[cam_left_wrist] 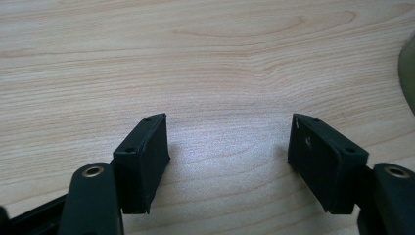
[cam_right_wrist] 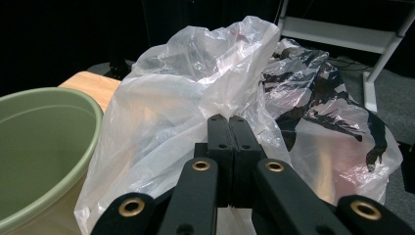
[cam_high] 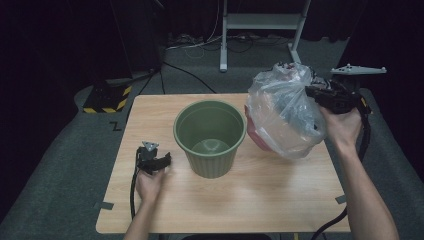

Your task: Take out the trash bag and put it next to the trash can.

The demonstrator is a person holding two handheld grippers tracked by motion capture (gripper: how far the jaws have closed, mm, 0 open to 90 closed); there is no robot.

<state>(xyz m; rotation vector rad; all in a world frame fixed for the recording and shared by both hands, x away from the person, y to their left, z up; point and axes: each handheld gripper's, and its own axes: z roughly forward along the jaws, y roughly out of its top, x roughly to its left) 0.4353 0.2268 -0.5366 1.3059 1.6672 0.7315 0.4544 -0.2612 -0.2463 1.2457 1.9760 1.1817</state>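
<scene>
Beside the green bin [cam_high: 210,137], the right tool [cam_high: 311,92] pinches a plastic bag [cam_high: 282,112].

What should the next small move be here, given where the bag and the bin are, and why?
Probably carry the plastic bag left until it hangs over the green bin. The right gripper is shut on the bag and holds it beside the bin, not above its open mouth. The left gripper rests open on the table, free to steady the bin.
</scene>
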